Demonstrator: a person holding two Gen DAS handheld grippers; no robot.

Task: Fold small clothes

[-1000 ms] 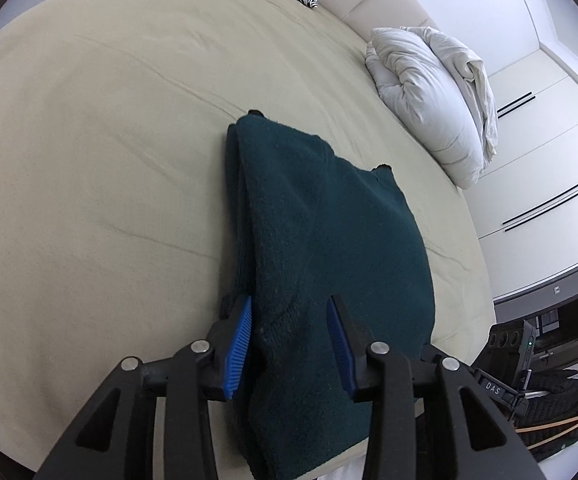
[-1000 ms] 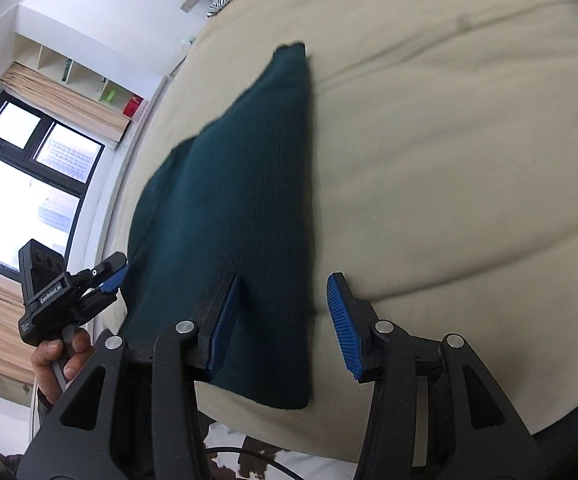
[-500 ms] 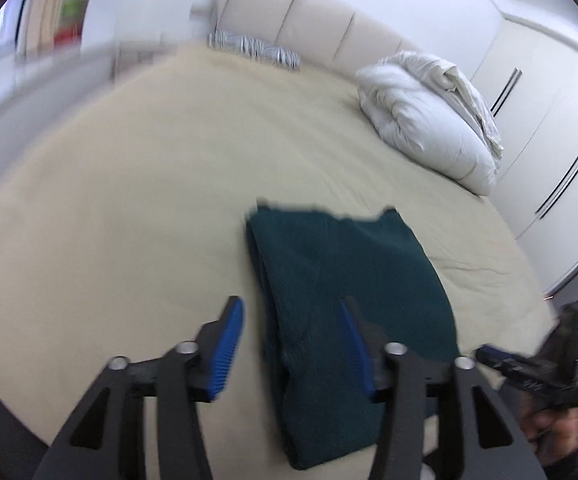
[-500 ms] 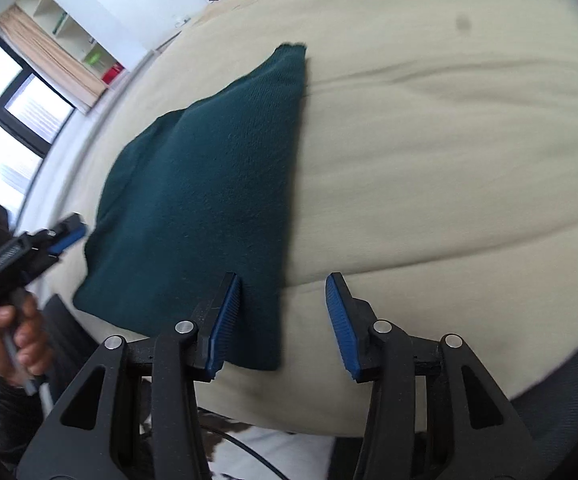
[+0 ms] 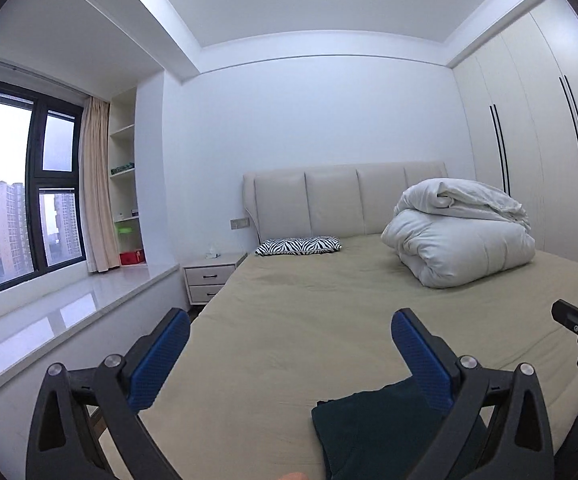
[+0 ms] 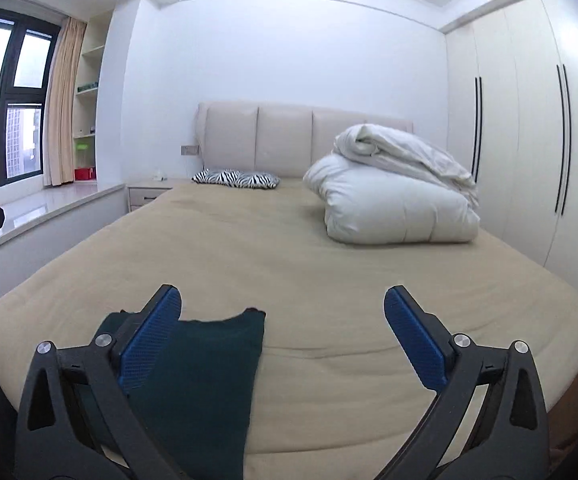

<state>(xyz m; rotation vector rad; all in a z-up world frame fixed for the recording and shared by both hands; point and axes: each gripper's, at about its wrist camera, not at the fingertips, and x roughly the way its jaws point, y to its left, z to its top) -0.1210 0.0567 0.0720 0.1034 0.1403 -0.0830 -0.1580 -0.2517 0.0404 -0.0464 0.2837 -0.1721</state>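
Left wrist view: the left gripper (image 5: pixel 289 344) has its jaws opening wide, nothing between them. The folded dark green garment (image 5: pixel 373 432) lies on the beige bed (image 5: pixel 309 300) at 5 o'clock, below the right finger. A white duvet (image 5: pixel 457 236) sits at 2 o'clock, a zebra pillow (image 5: pixel 299 246) at 12.

Right wrist view: the right gripper (image 6: pixel 283 320) is also opening wide and empty; the garment (image 6: pixel 205 364) lies at 7 o'clock, partly behind the left finger. The 2-drawer nightstand (image 6: pixel 145 192) stands at 10 o'clock.
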